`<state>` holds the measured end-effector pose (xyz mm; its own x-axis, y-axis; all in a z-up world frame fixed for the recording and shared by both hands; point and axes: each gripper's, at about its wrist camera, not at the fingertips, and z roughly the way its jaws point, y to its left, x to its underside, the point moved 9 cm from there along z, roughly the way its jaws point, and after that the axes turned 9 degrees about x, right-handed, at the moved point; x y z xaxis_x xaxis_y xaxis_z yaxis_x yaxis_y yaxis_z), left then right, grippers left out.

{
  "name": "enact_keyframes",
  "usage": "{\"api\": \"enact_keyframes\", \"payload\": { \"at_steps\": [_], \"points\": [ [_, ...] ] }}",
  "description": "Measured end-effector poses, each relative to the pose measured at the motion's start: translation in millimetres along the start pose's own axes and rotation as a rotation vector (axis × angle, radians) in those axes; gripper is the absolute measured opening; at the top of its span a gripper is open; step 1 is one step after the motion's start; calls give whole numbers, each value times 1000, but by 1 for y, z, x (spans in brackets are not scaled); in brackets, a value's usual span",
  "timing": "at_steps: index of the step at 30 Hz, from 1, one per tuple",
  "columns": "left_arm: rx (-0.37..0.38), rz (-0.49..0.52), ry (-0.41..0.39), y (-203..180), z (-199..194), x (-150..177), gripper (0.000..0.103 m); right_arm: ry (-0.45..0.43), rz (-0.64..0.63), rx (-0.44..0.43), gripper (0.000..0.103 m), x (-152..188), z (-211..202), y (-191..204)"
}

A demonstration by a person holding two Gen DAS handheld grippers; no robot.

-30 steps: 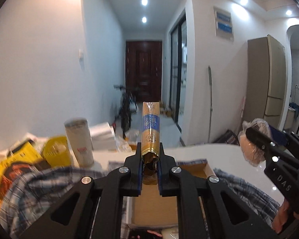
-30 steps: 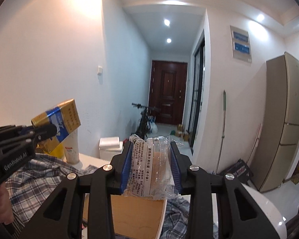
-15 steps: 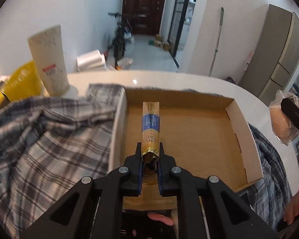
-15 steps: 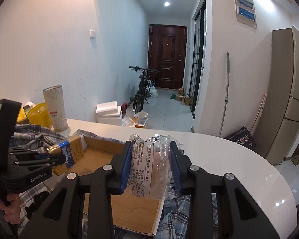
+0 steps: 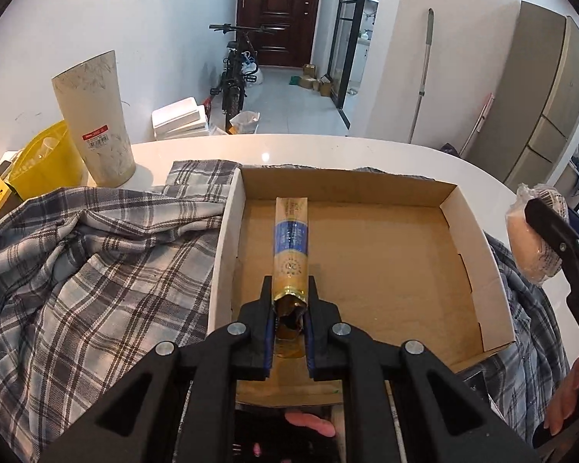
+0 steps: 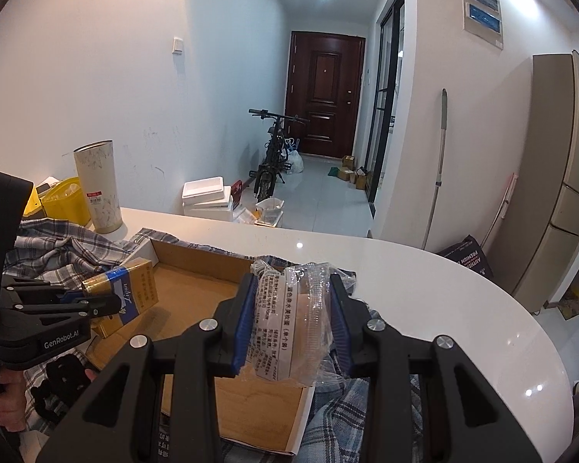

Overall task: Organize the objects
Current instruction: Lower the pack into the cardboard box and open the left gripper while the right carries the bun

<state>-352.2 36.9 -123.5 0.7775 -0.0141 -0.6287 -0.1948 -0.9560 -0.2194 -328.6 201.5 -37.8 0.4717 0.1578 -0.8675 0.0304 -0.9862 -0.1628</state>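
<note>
My left gripper (image 5: 289, 301) is shut on a gold and blue cigarette pack (image 5: 292, 247). It holds the pack low inside the shallow cardboard box (image 5: 459, 231), near the box's left wall. The pack (image 6: 131, 293) and the left gripper (image 6: 100, 303) also show in the right wrist view. My right gripper (image 6: 291, 308) is shut on a clear plastic-wrapped packet with a printed label (image 6: 289, 316), above the box's right front part (image 6: 251, 409). The packet (image 5: 536, 247) shows at the right edge of the left wrist view.
A plaid shirt (image 5: 96, 254) lies under and left of the box on the white round table (image 6: 444, 301). A tall cream cylinder (image 5: 94, 119) and a yellow bin (image 5: 44, 162) stand at the far left. The table edge curves at the right.
Both grippers have tilted down and lowered toward the table. The left gripper has brought the cigarette pack from the air down into the box. The right gripper has lowered slightly with its packet.
</note>
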Motion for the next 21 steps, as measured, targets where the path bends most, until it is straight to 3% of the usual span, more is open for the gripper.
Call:
{"api": "enact_keyframes", "payload": {
  "at_steps": [7, 10, 13, 14, 16, 17, 18, 21],
  "points": [
    [41, -53, 56, 5, 11, 7, 12, 19, 13, -26, 35, 4, 2, 1],
    [32, -23, 67, 0, 12, 8, 13, 13, 8, -20, 35, 3, 1, 1],
    [29, 10, 48, -7, 8, 6, 20, 10, -8, -12, 36, 4, 1, 3],
    [26, 24, 36, -10, 6, 5, 23, 12, -10, -11, 36, 4, 2, 4],
    [20, 58, 1, -16, -1, 1, 41, 15, -4, -19, 36, 4, 3, 4],
    [19, 70, -17, -18, -4, -1, 64, 16, 1, -25, 36, 4, 2, 3],
    [23, 81, -42, -21, -9, -3, 77, 14, 5, -28, 36, 4, 2, 3],
    [49, 90, -106, -28, -23, -10, 78, 0, 7, -29, 36, 1, -1, 2]
  ]
}}
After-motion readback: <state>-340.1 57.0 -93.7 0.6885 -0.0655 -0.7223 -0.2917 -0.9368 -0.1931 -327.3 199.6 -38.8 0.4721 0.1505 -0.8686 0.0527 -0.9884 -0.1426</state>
